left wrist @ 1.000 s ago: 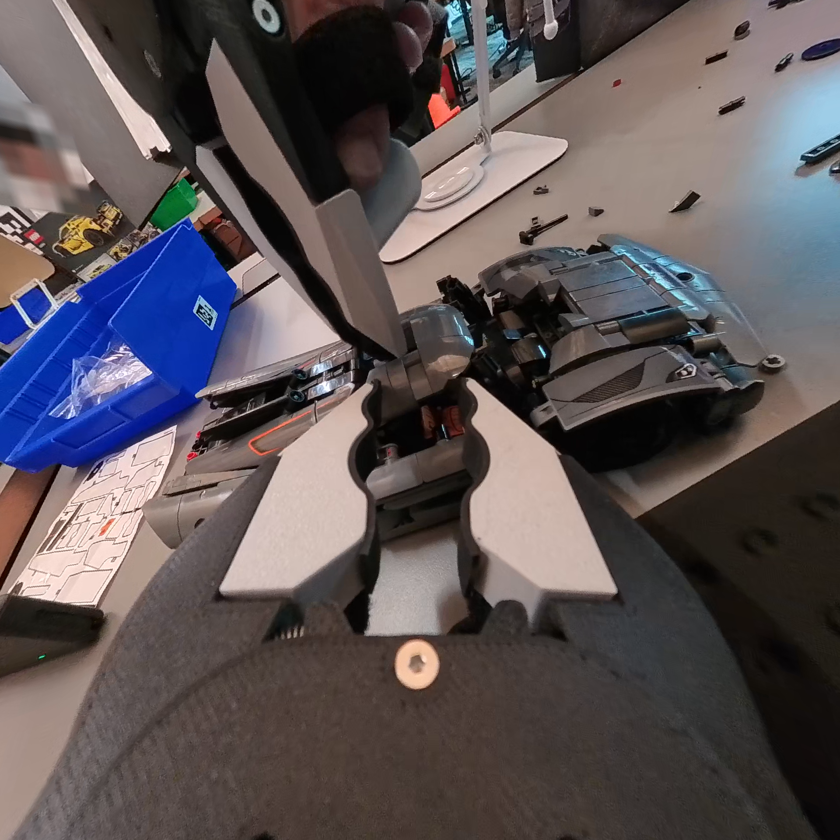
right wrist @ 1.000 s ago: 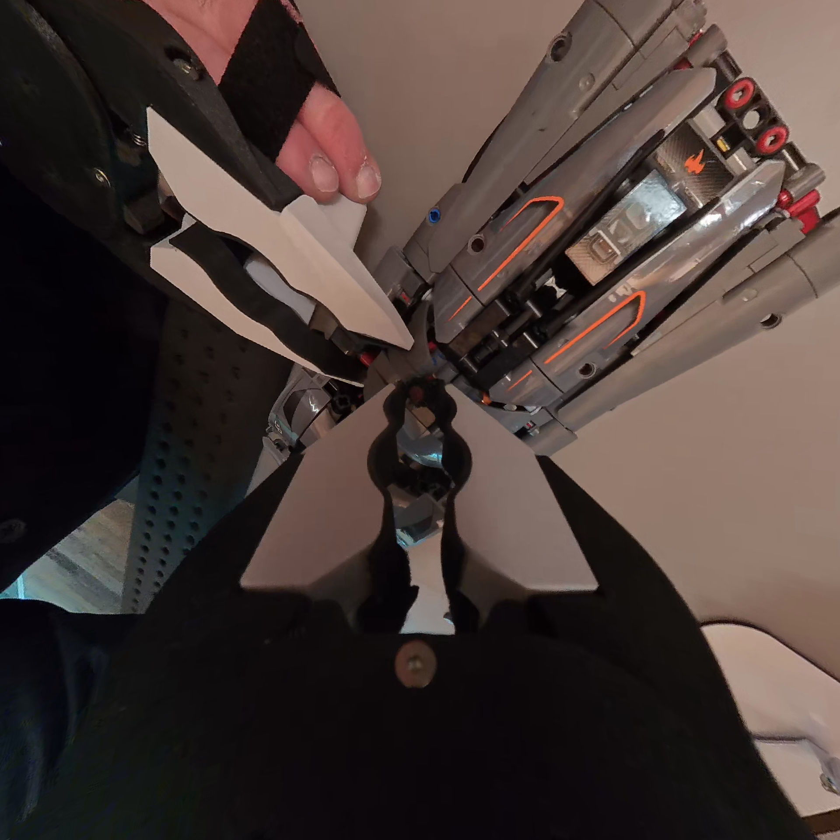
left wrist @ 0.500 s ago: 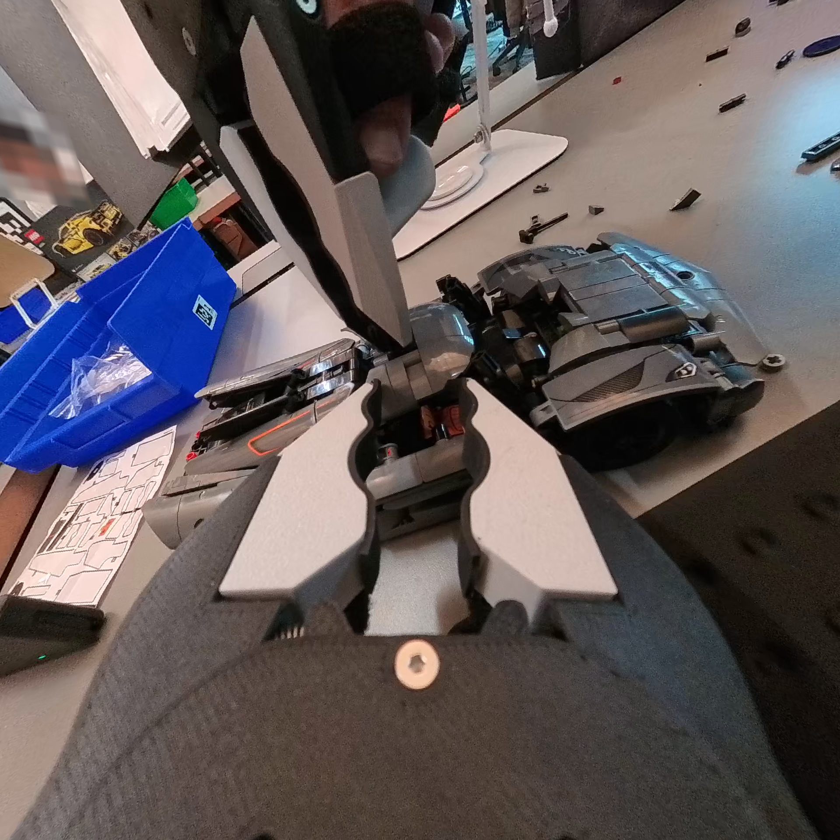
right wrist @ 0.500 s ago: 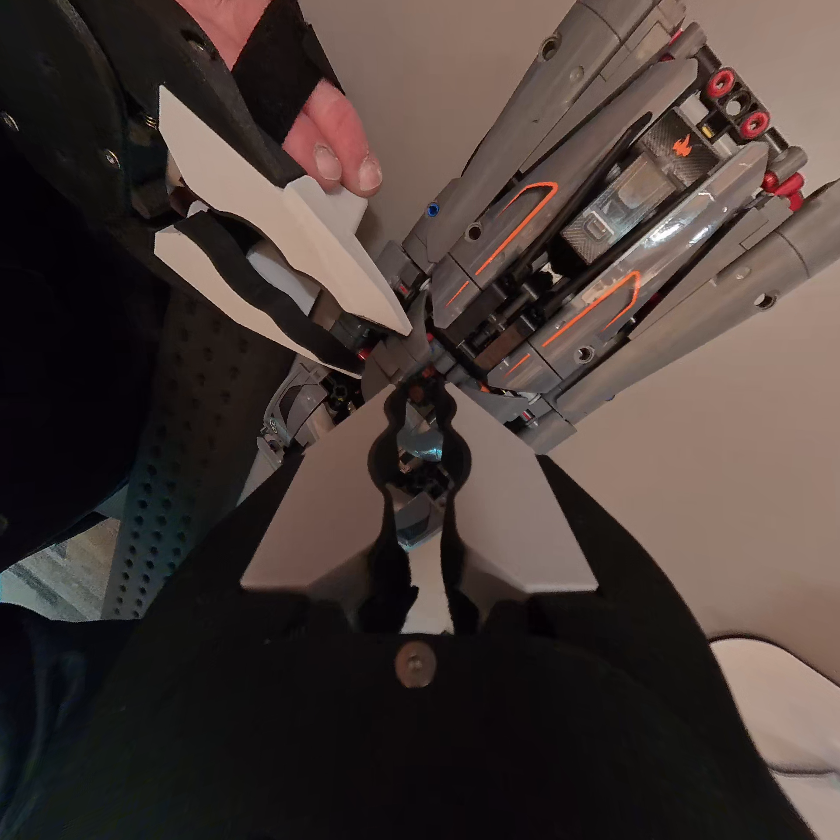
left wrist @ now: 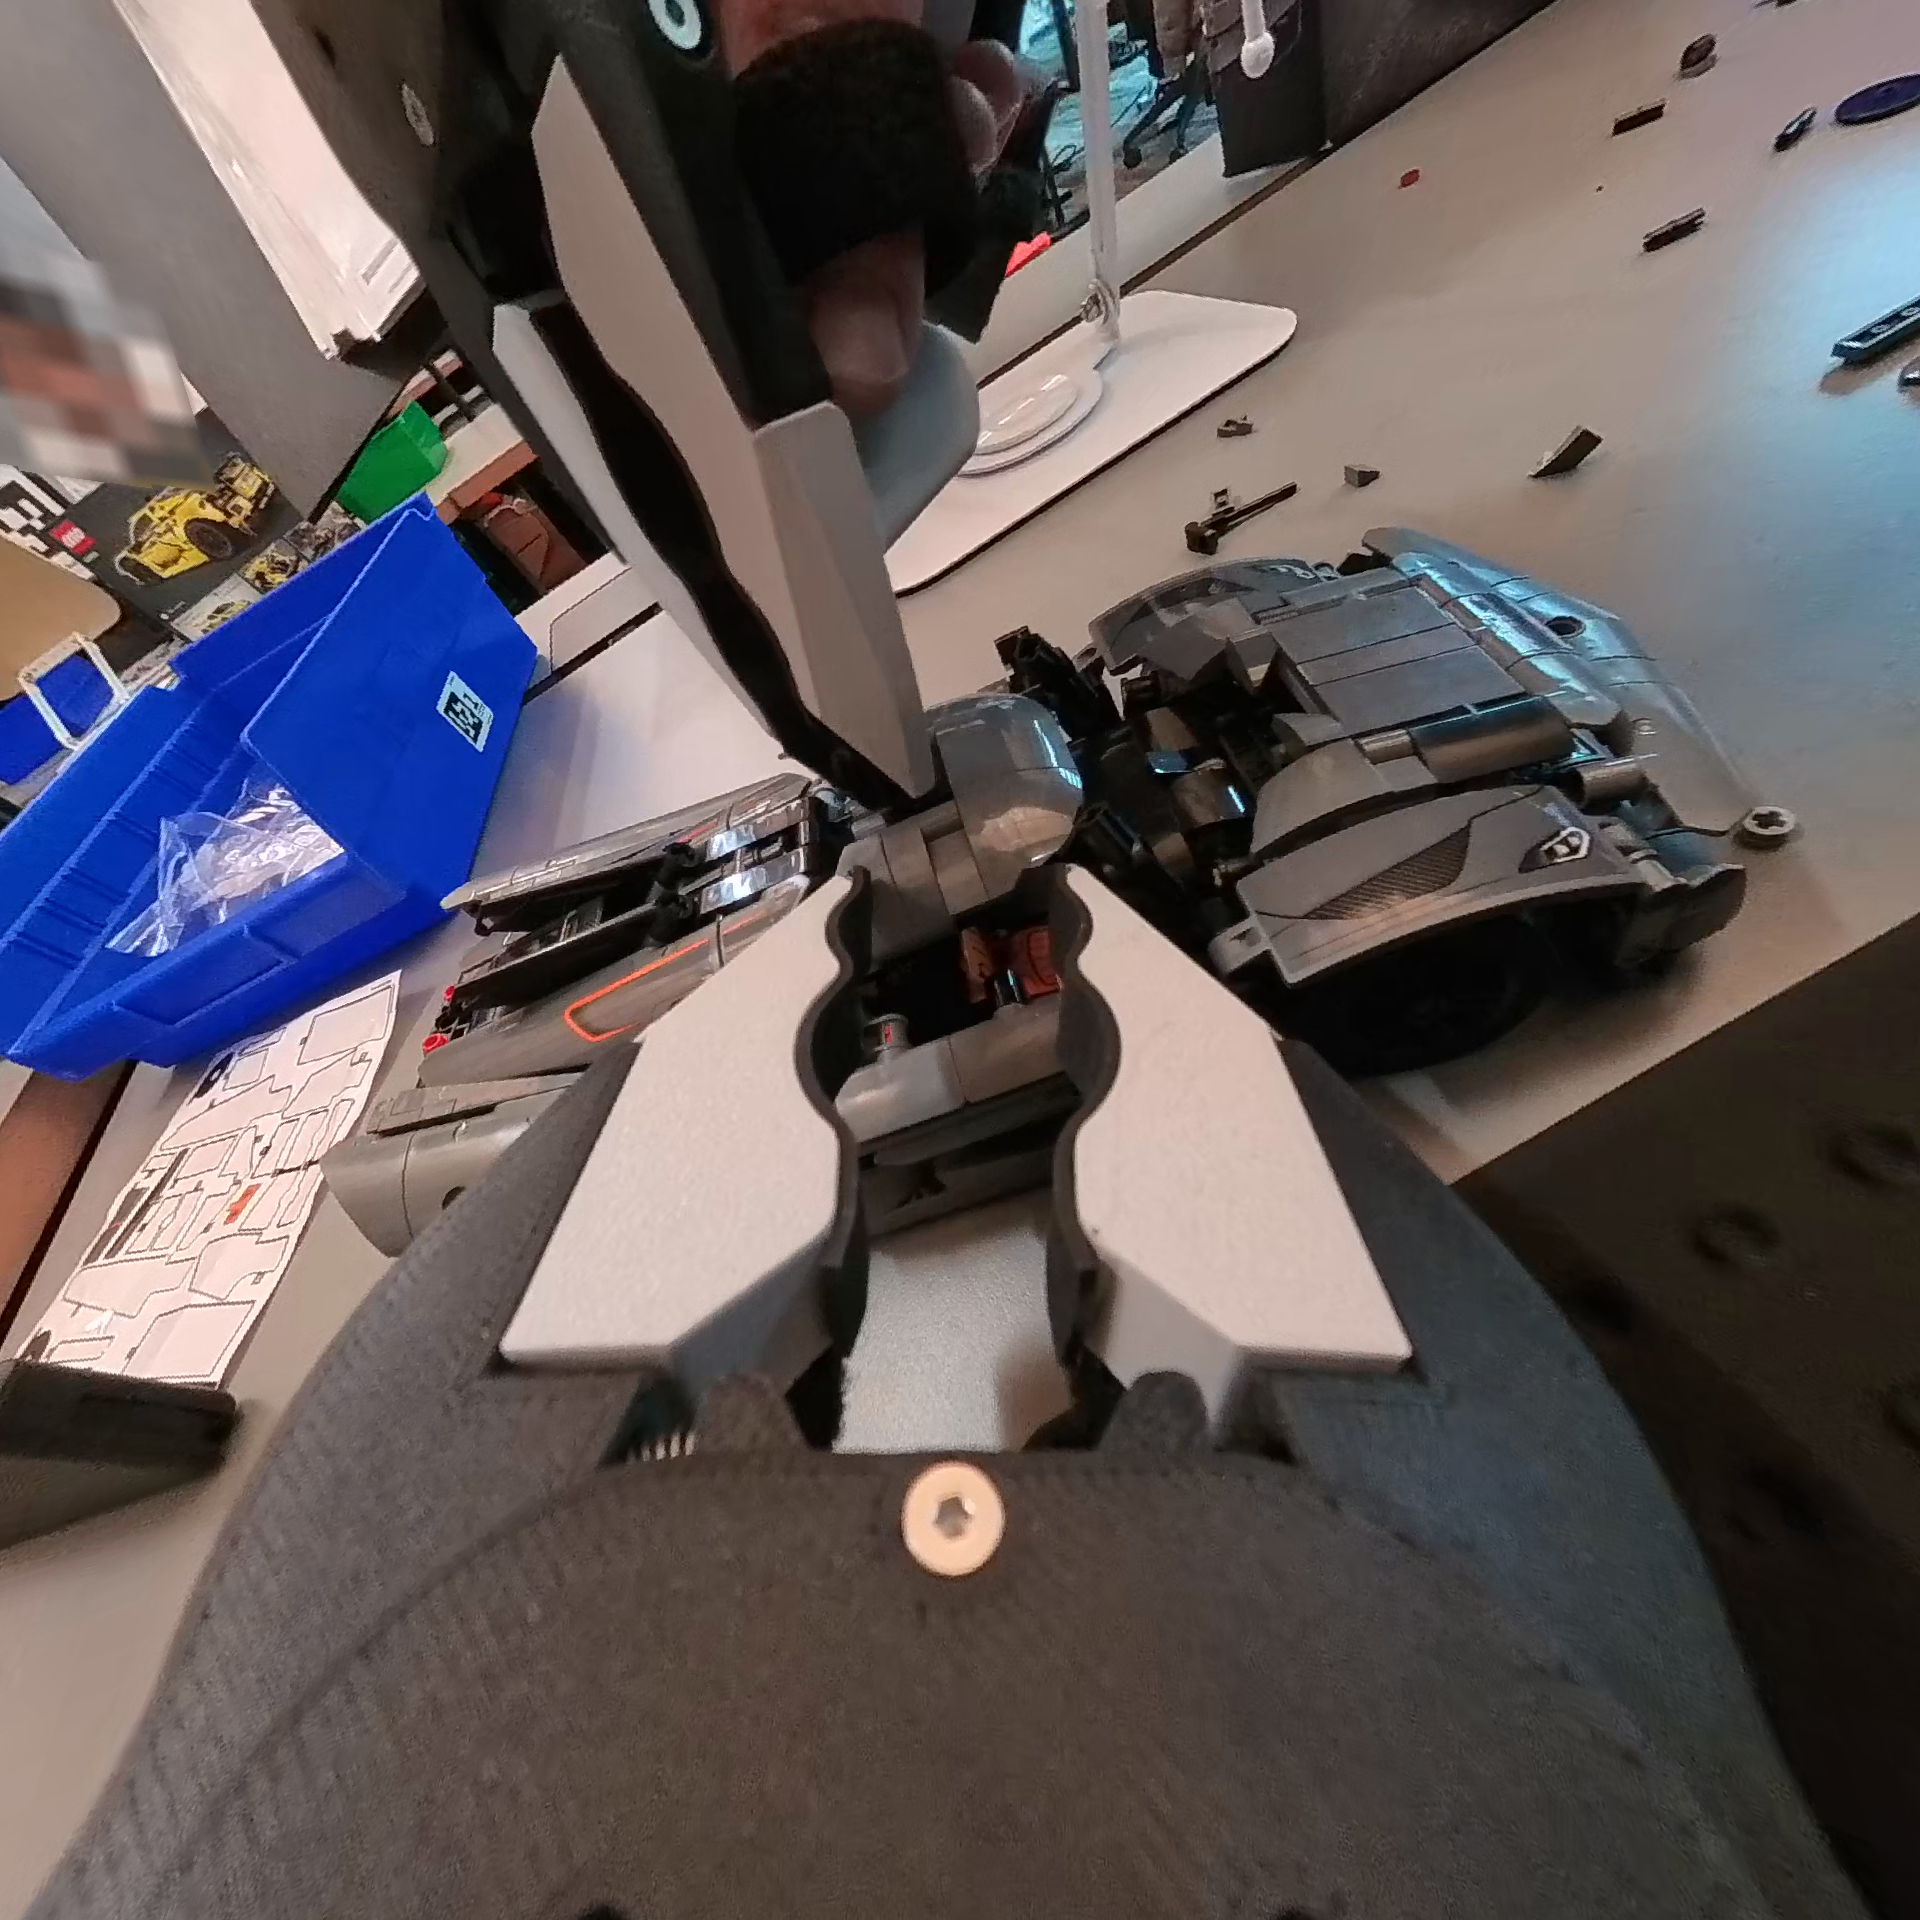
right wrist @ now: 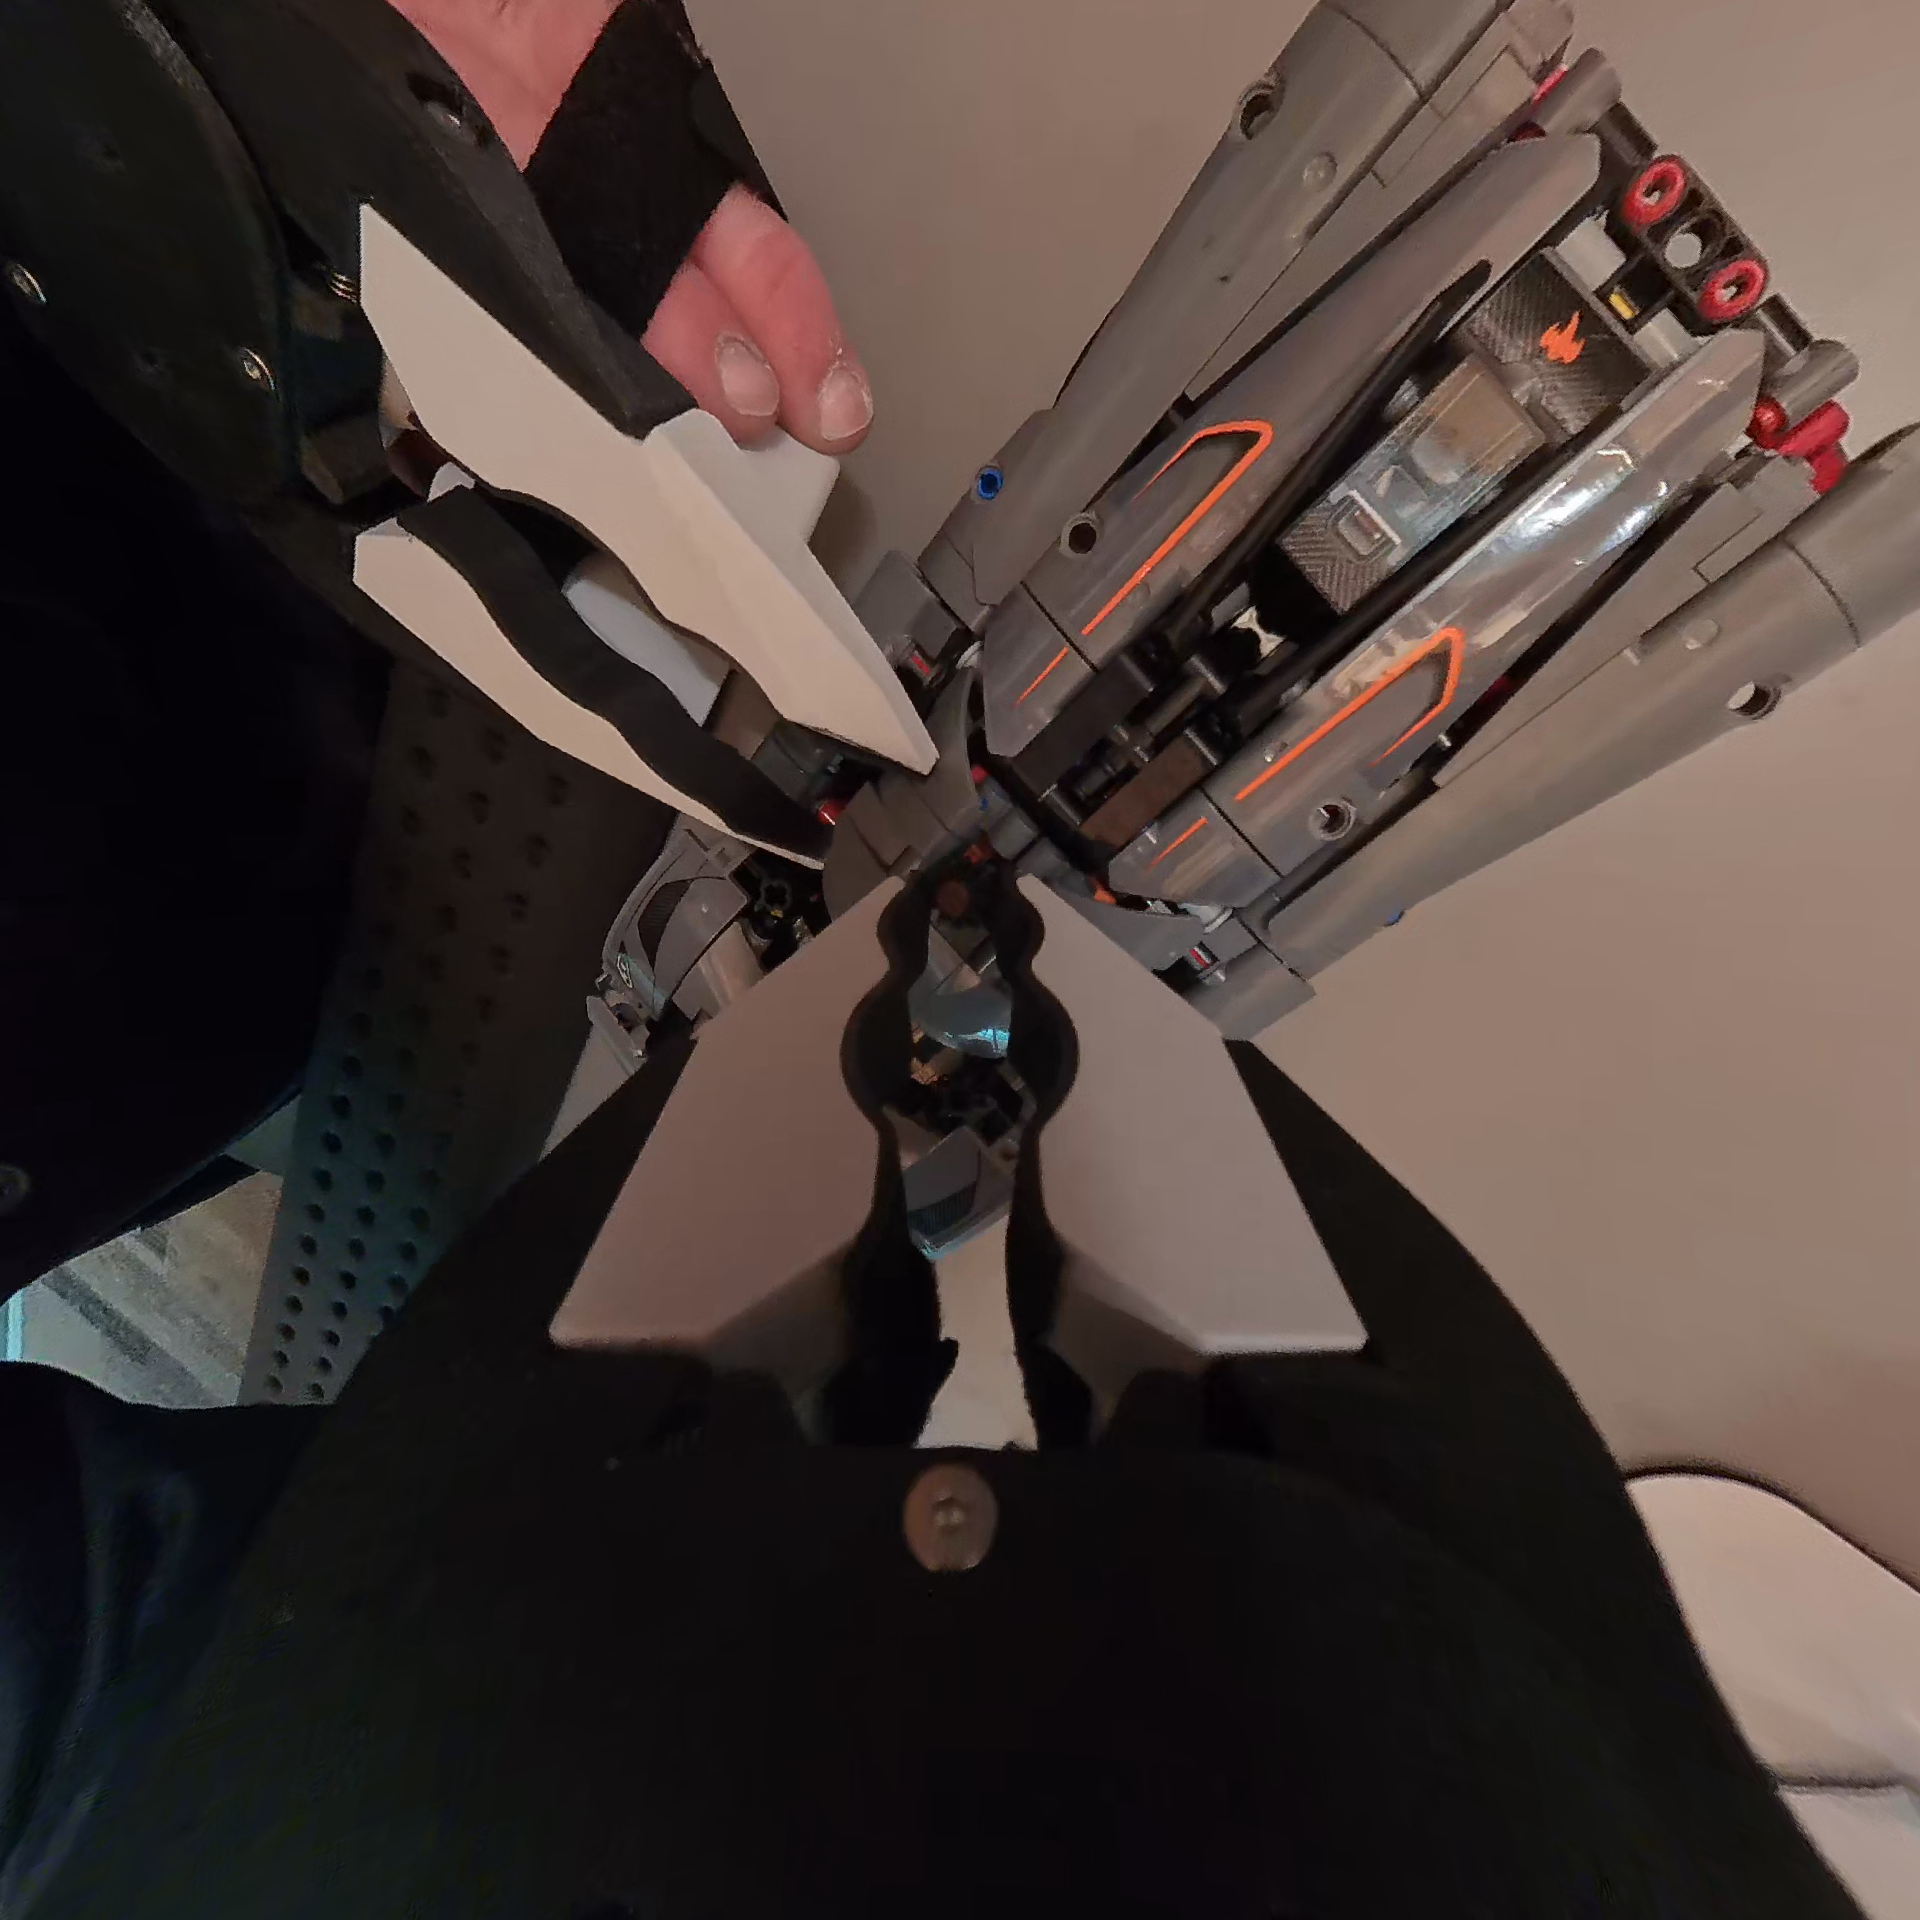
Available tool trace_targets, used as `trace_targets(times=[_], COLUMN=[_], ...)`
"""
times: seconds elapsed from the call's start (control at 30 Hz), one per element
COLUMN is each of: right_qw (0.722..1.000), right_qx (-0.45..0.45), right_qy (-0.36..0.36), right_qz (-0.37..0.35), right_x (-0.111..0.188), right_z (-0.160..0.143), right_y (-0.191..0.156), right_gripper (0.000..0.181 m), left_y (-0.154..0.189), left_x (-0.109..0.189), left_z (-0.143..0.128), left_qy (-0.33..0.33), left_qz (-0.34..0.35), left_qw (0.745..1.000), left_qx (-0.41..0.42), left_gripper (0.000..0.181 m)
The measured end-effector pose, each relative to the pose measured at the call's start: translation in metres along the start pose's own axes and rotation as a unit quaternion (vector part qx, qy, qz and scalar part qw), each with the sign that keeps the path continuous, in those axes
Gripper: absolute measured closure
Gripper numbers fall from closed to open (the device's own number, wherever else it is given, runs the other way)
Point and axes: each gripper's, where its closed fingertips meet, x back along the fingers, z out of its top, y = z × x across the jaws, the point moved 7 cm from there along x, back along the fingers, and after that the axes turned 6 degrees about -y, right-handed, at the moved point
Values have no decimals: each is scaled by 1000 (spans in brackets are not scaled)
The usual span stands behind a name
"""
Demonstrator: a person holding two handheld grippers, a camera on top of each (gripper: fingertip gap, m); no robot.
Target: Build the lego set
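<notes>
Grey Lego car model [left wrist: 1351,831] is lying on the pale worktop [left wrist: 1558,364], a long, mostly built body with a hinged rear section [left wrist: 623,935] bearing orange trim lines, angled away from the main shell.

Handling, as a judgement: rigid plastic, fairly heavy for a brick build, but brittle at the joints. Smooth panels are probably slippery under hard fingers, and clipped-on pieces could pop off if squeezed or levered. Better holds look to be the framed core and the pin-jointed middle, not the thin outer panels.

Left gripper [left wrist: 951,904]: fingers are standing partly apart, straddling the grey block at the model's middle, where a rounded grey arch piece [left wrist: 997,769] sits just beyond the tips. Whether the pads are pressing on the block I cannot tell.

Right gripper [right wrist: 956,904]: fingers are drawn close, with only a narrow gap at the tips, over a small brown-red part at the hinge. Contact is not readable. In the left wrist view this gripper [left wrist: 883,769] is coming down from above, its tip touching or just beside the arch piece.

Both sets of tips are meeting at the same joint between body and rear section.

Off to the side: blue bin [left wrist: 260,748], sticker sheet [left wrist: 208,1195], loose black parts [left wrist: 1236,509].
</notes>
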Motion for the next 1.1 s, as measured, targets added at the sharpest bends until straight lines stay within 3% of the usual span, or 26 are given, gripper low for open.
trace_targets(times=[0.37, 0.87, 1.1], right_qw=[1000, 993, 989], right_qx=[-5, 42, 77], right_qy=[20, 28, 12], right_qz=[-2, -105, -123], right_x=[1, 11, 7], right_z=[-1, 2, 7], right_y=[0, -13, -18], right_gripper=[169, 158, 172], left_y=[-1, 0, -1], left_x=[0, 1, 1], left_z=[0, 0, 0], left_qy=[2, 2, 1], left_qz=[2, 5, 6], left_qw=[1000, 1000, 1000], left_qx=[2, 0, 1], left_gripper=[149, 149, 149])
